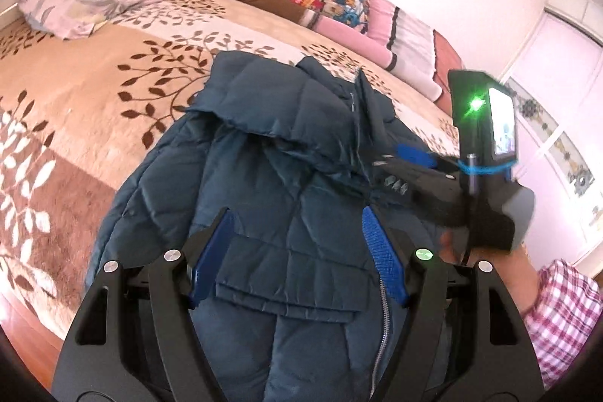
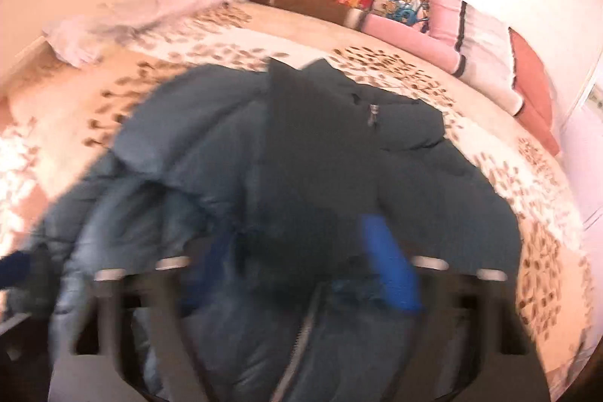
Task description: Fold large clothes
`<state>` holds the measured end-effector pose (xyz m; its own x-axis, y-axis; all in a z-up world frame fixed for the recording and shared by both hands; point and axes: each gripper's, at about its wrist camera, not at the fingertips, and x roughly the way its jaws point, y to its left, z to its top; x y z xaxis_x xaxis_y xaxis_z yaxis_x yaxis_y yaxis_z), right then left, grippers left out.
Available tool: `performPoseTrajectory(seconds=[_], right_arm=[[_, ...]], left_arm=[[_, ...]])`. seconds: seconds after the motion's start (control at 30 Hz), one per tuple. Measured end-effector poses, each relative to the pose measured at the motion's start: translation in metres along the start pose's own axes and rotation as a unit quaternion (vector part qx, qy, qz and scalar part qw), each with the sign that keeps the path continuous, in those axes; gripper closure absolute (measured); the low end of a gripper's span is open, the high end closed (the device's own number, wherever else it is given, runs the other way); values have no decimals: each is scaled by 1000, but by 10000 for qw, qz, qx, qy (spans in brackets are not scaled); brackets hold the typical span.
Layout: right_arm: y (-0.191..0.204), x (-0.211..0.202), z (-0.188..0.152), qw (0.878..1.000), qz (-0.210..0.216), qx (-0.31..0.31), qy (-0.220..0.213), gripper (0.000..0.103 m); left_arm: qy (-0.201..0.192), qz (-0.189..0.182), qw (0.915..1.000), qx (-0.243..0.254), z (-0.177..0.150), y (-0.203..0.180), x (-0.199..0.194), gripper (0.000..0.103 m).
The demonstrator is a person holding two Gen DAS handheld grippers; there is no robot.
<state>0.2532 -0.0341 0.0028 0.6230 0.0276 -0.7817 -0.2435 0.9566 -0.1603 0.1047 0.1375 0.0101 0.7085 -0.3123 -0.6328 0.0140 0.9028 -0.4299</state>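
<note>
In the left wrist view, a dark blue padded jacket (image 1: pixel 286 183) is seen spread on the bed (image 1: pixel 75 93), zipper up. The left gripper (image 1: pixel 297 262) is held wide apart above the hem, with nothing grasped. The right gripper (image 1: pixel 399 161) is seen at the jacket's right side, near the fabric; whether it holds anything cannot be told. In the right wrist view, heavy blur is present; the right gripper (image 2: pixel 301 270) appears spread over the jacket (image 2: pixel 339 153). A slippery, puffy layer may be missed or dragged if closure is mistimed.
</note>
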Motion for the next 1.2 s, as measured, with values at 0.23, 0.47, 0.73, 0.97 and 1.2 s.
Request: performPoseTrajectory(seconds=[0.23,0.47,0.73,0.97,1.2], right_arm=[[-125,-36,-30,9691,906,2295,-37,96],[-197,2,-80,9093,1235,3908,723,98],[-196,9,-94,9133,875,3839,1039,63],[-189,-34,-100,9400,787,3301,341,70],[-169,-30,-85,9449,878,3146,214,69]], left_arm=[[52,-161,9999,28,-1,-3,10,33],[216,-260,9991,238,-2,-26,23,33],[299,-227,9980,506,-1,-42,22,33],[251,-37,9988,425,-1,-34,19,33],[-262,500,9966,603,55,-27,20,33]])
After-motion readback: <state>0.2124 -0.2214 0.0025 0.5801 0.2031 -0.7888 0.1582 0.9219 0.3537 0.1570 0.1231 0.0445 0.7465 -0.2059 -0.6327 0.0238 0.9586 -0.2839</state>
